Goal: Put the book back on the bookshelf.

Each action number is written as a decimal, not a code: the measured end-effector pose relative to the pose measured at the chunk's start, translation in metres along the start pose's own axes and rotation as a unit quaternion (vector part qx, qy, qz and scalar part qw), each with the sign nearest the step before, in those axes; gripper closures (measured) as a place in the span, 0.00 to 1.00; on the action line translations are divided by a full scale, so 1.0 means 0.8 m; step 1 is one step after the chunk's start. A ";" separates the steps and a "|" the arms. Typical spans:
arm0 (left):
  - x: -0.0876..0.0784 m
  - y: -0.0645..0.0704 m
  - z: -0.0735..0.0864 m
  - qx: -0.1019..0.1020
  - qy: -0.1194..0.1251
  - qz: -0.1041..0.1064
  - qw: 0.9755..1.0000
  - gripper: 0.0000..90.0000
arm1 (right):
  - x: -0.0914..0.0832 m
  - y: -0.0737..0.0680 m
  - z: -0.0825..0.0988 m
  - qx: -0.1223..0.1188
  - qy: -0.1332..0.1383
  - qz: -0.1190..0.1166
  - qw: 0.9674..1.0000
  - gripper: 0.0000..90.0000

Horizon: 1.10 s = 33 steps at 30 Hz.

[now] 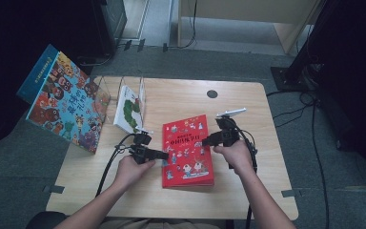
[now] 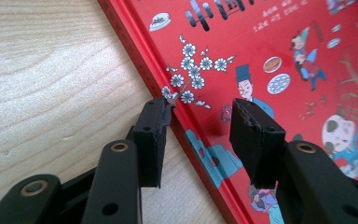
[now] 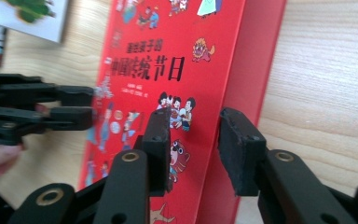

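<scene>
- The red book [image 1: 188, 150] lies flat on the wooden table [image 1: 248, 191], cover up, between the two grippers.
- The left gripper [image 2: 200, 121] has its jaws part open, straddling the book's spine edge: one jaw sits over the bare wood just beside the edge, the other over the red cover near the white blossom drawing. The pads do not press on anything (a clear gap shows between each pad and the book), so nothing is held.
- In the high view the left gripper [image 1: 164, 154] points at the book's left edge, about halfway along it, with the person's left hand [image 1: 131, 171] behind it.
- The right gripper [image 3: 193, 123] also stands part open, jaws astride the book's opposite long edge: one jaw over the printed cover by the small cartoon figures, the other over the plain red strip at the edge. Whether the pads touch the book cannot be told.
- In the high view the right gripper [image 1: 205, 140] meets the book's right edge near its upper corner, the right hand [image 1: 238, 155] gripping it from behind.
- Beyond the left jaws, well apart from them, a white picture book [image 1: 129, 109] stands in a clear rack [image 1: 106, 98], and a large colourful book [image 1: 64, 102] leans at the table's far left corner.
</scene>
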State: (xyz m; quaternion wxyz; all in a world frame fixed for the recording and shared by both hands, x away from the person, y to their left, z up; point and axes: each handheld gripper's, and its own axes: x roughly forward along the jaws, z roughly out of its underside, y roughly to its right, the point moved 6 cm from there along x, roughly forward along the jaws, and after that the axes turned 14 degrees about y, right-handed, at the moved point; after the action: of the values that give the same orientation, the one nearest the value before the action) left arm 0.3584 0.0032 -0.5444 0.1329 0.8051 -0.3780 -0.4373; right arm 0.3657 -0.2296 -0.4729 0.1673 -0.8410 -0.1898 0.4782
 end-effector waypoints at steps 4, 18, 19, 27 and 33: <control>0.000 0.000 0.000 -0.001 -0.002 0.001 1.000 0.61 | -0.011 -0.016 -0.010 0.002 -0.008 -0.004 1.000 0.75; -0.003 -0.002 -0.003 -0.014 -0.009 0.008 1.000 0.54 | -0.017 -0.055 -0.026 0.005 -0.028 -0.024 0.999 0.76; -0.004 -0.003 -0.003 -0.016 -0.010 0.006 1.000 0.53 | -0.017 -0.058 -0.027 0.007 -0.028 -0.028 0.999 0.76; -0.010 -0.003 -0.005 -0.028 -0.020 0.019 0.999 0.68 | -0.012 -0.074 -0.031 0.003 -0.038 -0.033 0.999 0.76; -0.008 -0.005 -0.005 -0.031 -0.024 0.017 0.999 0.63 | 0.003 -0.082 -0.033 -0.002 -0.048 -0.027 0.998 0.80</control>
State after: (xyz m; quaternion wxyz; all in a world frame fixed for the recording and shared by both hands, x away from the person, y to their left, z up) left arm 0.3612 0.0102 -0.5406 0.1561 0.7833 -0.3811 -0.4656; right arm 0.3794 -0.1736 -0.4312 0.1693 -0.8120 -0.2215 0.5128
